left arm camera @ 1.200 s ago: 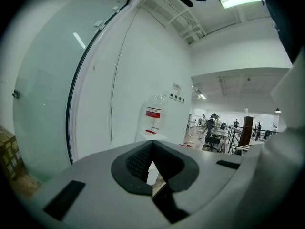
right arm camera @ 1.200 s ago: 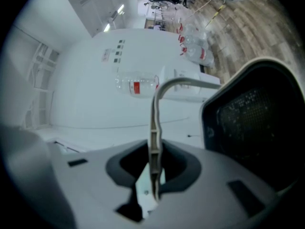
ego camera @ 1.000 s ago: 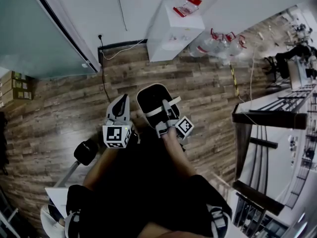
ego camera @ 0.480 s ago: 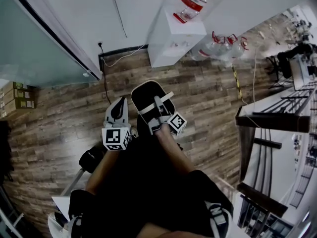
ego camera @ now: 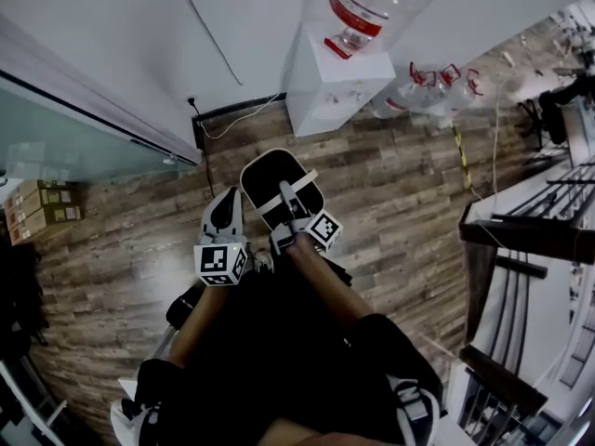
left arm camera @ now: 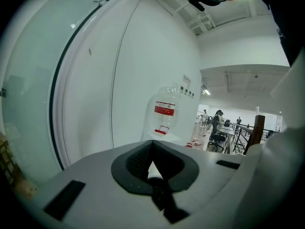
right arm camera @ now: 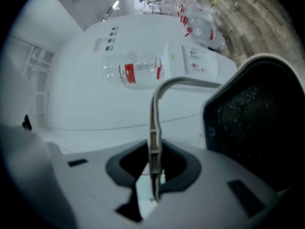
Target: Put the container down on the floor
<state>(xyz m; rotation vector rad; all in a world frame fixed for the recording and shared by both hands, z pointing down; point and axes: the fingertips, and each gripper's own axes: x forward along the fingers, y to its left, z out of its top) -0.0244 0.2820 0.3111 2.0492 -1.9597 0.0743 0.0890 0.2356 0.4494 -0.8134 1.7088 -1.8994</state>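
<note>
The container (ego camera: 268, 177) is a black bin with a white rim and a white bail handle (ego camera: 290, 191). It hangs over the wood floor (ego camera: 400, 193) in front of the person's legs. My right gripper (ego camera: 290, 204) is shut on that handle. In the right gripper view the handle (right arm camera: 154, 137) runs upright between the pads and the bin's dark wall (right arm camera: 257, 123) fills the right side. My left gripper (ego camera: 223, 208) hangs just left of the bin, shut and holding nothing; its pads meet in the left gripper view (left arm camera: 153, 170).
A white water dispenser (ego camera: 337, 77) with a bottle (ego camera: 367, 7) on top stands against the wall ahead. Spare bottles (ego camera: 432, 86) lie to its right. A cable (ego camera: 232, 114) runs along the skirting. Cardboard boxes (ego camera: 42, 207) sit at the left, a dark railing (ego camera: 530, 240) at the right.
The view has shifted toward the wall and dispenser. The bin and both grippers sit slightly left and higher in the picture. The right grip on the handle is unchanged.
</note>
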